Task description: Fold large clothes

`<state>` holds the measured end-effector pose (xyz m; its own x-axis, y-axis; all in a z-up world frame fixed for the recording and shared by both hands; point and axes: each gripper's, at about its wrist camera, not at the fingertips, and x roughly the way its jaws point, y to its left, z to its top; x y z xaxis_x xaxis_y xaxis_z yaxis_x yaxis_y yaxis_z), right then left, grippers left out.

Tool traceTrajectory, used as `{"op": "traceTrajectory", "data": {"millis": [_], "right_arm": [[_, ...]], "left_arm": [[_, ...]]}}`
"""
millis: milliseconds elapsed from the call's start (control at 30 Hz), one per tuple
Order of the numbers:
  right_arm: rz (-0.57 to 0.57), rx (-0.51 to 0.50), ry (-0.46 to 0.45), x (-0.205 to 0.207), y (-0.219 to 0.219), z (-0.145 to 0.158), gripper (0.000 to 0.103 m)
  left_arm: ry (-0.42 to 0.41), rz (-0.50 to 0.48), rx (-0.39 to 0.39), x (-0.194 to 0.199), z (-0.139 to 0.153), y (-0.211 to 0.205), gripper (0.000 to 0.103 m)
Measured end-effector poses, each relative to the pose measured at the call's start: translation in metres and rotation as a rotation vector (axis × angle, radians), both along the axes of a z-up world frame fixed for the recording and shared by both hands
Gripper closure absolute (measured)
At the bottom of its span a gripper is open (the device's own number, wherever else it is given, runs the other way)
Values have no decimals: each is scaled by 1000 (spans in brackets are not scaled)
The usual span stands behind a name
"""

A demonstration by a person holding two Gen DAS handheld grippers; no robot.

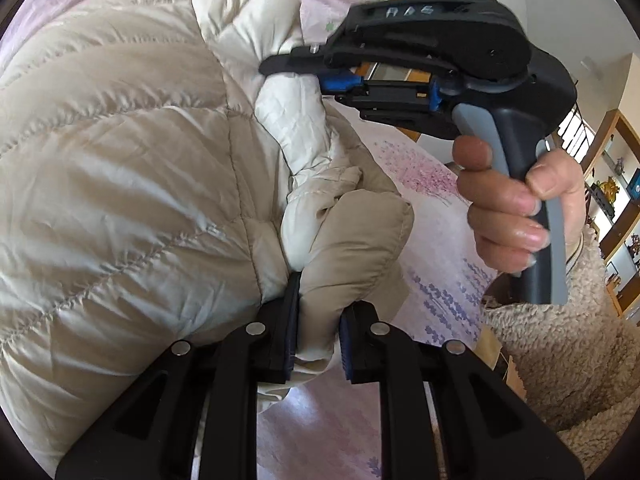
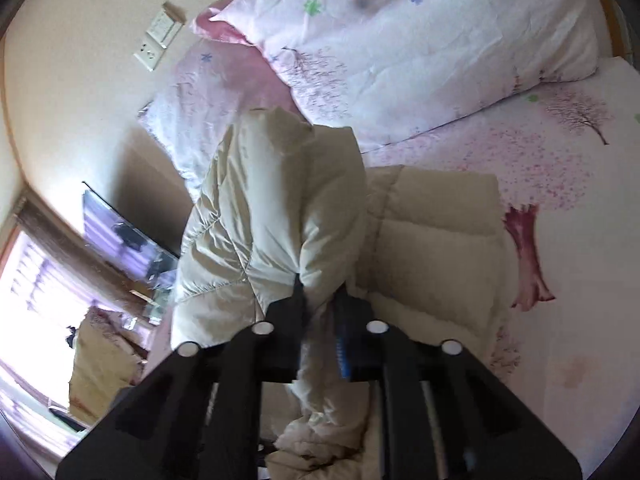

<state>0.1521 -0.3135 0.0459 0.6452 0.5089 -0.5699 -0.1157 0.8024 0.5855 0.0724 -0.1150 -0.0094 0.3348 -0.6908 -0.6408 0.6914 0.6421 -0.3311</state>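
A beige quilted puffer jacket (image 1: 120, 160) fills the left wrist view, bunched and lifted off the bed. My left gripper (image 1: 318, 312) is shut on a thick fold of its fabric. In the same view my right gripper (image 1: 280, 66) comes in from the upper right, held by a hand (image 1: 504, 208), with its tip pressed into a paler part of the jacket. In the right wrist view the right gripper (image 2: 320, 292) is shut on a hanging fold of the jacket (image 2: 272, 208). Another part of the jacket lies flat on the bed behind that fold.
The jacket rests on a bed with a pink floral sheet (image 2: 580, 240). A folded pink duvet (image 2: 400, 40) lies at the far end. A wall with sockets (image 2: 156, 40) and a bright window (image 2: 32, 280) stand to the left. Wooden shelves (image 1: 612, 184) stand beyond the fleece sleeve (image 1: 560, 352).
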Motion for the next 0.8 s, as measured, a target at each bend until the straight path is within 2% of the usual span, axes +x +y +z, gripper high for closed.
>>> {"op": "traceTrajectory", "data": {"millis": [100, 167, 200, 267, 333, 400, 467, 533, 633, 700, 800], "right_arm": [[-19, -3, 28, -1, -4, -9, 92], [-28, -6, 41, -1, -8, -15, 92], [-32, -6, 48, -1, -9, -18, 92], [-35, 9, 58, 0, -13, -21, 92], [-38, 12, 62, 2, -14, -22, 92], [-38, 9, 65, 4, -13, -21, 92], [-42, 9, 59, 2, -12, -18, 92], [-57, 13, 51, -1, -14, -15, 92], [-81, 12, 55, -2, -19, -19, 92], [-98, 19, 77, -3, -25, -25, 92], [-121, 14, 120, 0, -33, -35, 92]], "left_arm": [[32, -32, 8, -2, 17, 4, 82], [51, -72, -19, -5, 39, 15, 69], [33, -79, -46, -7, 52, 25, 66], [-24, -53, -81, -6, 73, 43, 50], [-116, 30, -92, 0, 96, 66, 48], [-195, 130, -26, 13, 106, 77, 48], [-220, 196, 39, 29, 106, 82, 48], [-191, 215, 84, 43, 96, 81, 48], [-145, 200, 115, 56, 82, 75, 49], [-146, 183, 129, 56, 68, 67, 49], [-132, 157, 140, 61, 64, 54, 49]]}}
